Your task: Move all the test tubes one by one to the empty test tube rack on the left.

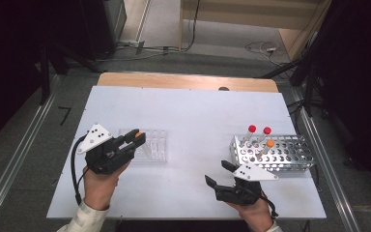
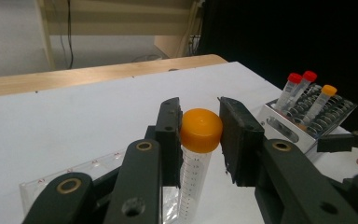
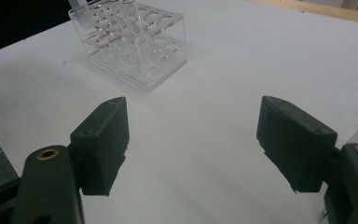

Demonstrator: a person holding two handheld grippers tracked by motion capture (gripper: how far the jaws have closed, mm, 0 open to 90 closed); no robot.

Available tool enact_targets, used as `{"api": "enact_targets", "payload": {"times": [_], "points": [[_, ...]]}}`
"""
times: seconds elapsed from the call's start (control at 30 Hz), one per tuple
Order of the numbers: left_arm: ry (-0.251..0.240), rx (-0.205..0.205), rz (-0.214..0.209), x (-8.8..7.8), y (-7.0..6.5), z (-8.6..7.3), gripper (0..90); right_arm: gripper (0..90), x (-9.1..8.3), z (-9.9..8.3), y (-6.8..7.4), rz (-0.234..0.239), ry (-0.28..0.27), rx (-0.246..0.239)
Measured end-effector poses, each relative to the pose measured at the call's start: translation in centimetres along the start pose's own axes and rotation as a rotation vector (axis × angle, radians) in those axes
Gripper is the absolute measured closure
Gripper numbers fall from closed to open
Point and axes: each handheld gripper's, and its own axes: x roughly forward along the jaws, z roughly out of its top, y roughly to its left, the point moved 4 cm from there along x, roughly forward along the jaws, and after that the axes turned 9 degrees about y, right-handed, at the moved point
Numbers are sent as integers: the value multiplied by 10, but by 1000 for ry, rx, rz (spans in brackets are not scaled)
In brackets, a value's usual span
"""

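Observation:
My left gripper (image 1: 134,137) is shut on an orange-capped clear tube (image 1: 139,135), holding it upright over the clear plastic rack (image 1: 149,147). In the left gripper view the pads (image 2: 170,135) press on the cap of the tube (image 2: 200,130), whose graduated body hangs down toward the clear rack (image 2: 93,165). My right gripper (image 1: 216,172) rests near the table's front edge, left of the metal rack (image 1: 290,154). It stands open, with bare table between its jaws (image 3: 193,140).
The metal rack (image 2: 303,116) holds two red-capped tubes (image 1: 252,129) and one orange-capped tube (image 1: 270,143). The clear rack (image 3: 135,46) stands on the white table (image 1: 193,116). A wooden strip runs along the far edge; floor rails flank both sides.

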Motion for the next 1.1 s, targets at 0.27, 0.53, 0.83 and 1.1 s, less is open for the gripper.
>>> {"api": "enact_targets", "payload": {"times": [0.27, 0.53, 0.83, 1.1], "points": [[-16, -2, 51, 3, 11, 5, 703, 235, 0, 0, 0, -4, 1, -1], [-10, -10, 84, 14, 20, 4, 703, 235, 1, -1, -2, -8, 1, 4], [19, 35, 129, 30, 16, -3, 703, 235, 1, -2, -2, -8, 5, 3], [52, 75, 165, 43, 11, -17, 702, 235, 0, -2, -2, -10, 5, 2]]}}
